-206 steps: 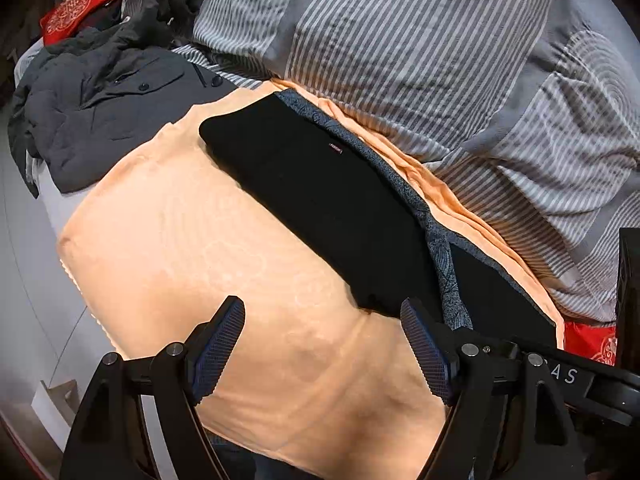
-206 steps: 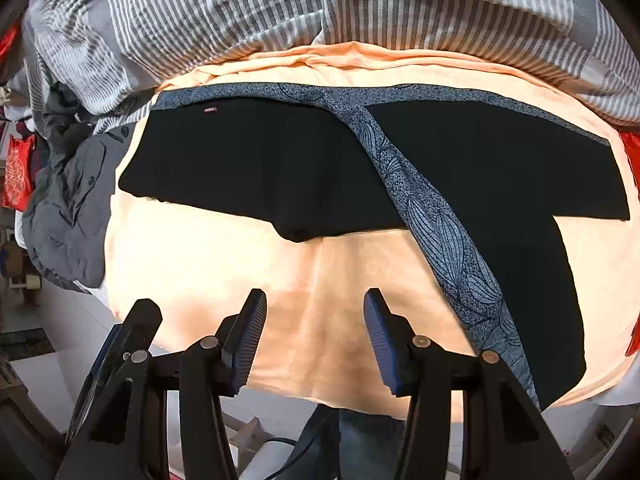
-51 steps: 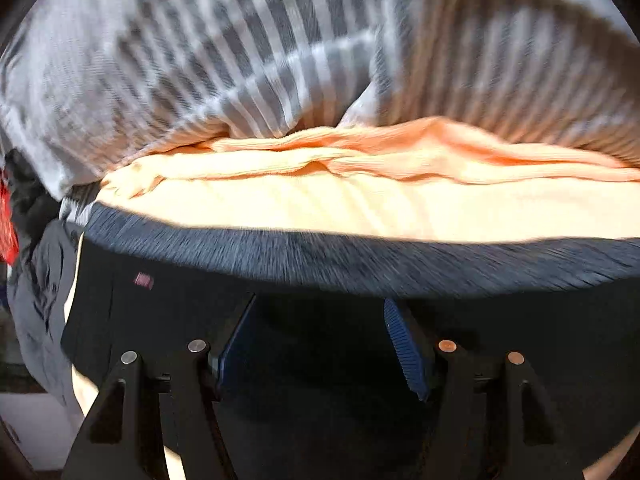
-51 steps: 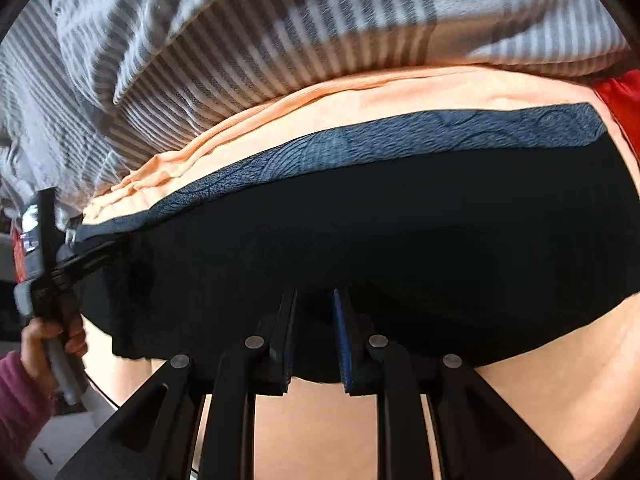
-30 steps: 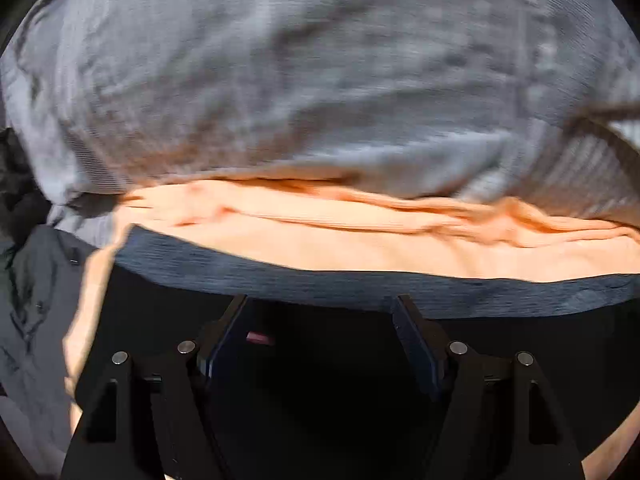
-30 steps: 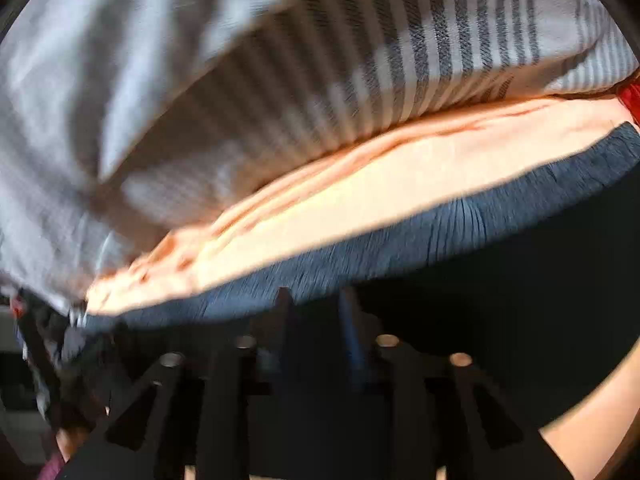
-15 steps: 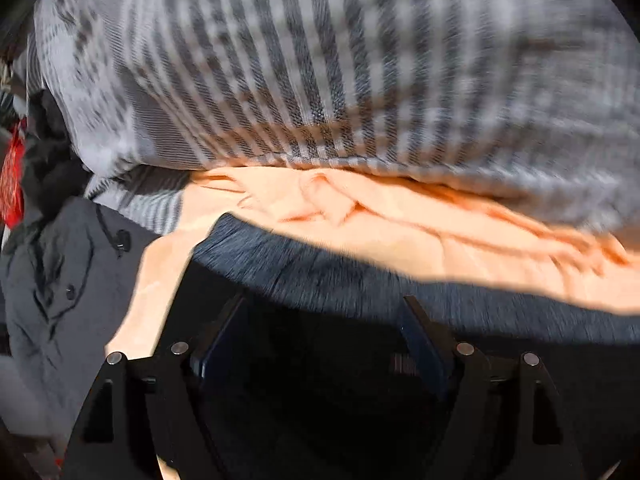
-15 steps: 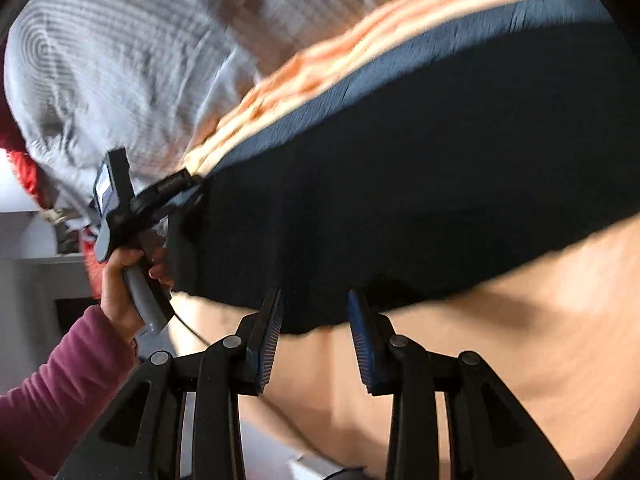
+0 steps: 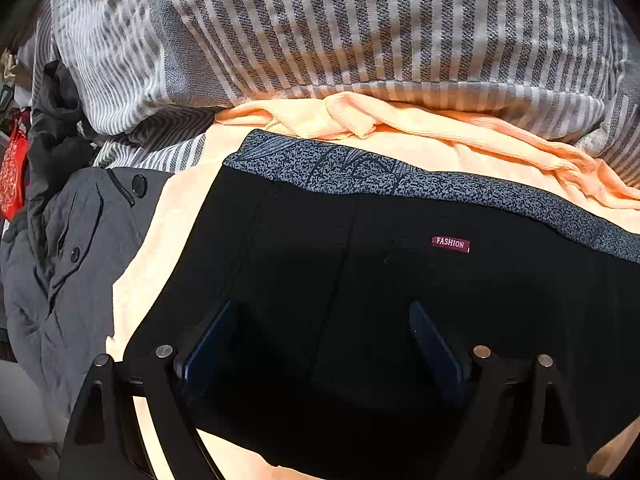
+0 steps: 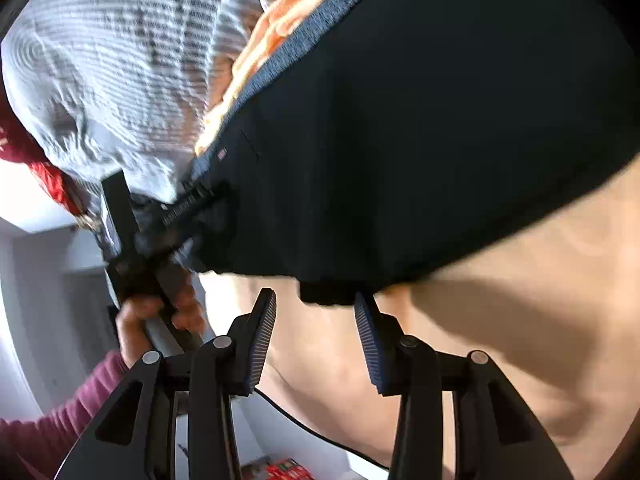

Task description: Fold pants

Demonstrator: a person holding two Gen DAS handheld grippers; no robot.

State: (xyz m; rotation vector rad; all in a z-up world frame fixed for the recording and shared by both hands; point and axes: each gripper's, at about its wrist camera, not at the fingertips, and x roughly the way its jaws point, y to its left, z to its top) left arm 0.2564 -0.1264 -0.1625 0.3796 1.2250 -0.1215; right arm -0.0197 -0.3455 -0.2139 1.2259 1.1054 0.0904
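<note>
The black pants (image 9: 360,280) with a grey patterned side band (image 9: 400,184) and a small red "FASHION" tag (image 9: 450,243) lie folded lengthwise on an orange sheet (image 9: 160,240). My left gripper (image 9: 320,320) is open, low over the waist end of the pants. In the right wrist view the pants (image 10: 420,120) fill the top right. My right gripper (image 10: 316,300) is open and empty, its tips at the near edge of the pants. The left gripper (image 10: 200,200) shows there too, at the left end of the pants.
A grey-and-white striped duvet (image 9: 360,32) is heaped behind the sheet. A dark grey coat (image 9: 60,260) lies at the left, with red cloth (image 9: 12,172) beyond it. A hand in a maroon sleeve (image 10: 80,400) holds the left tool. White floor (image 10: 40,280) lies beside the bed.
The right gripper let go of the pants, opened and drew back to their near edge. The left gripper shifted toward the waist end, with the tag now in view.
</note>
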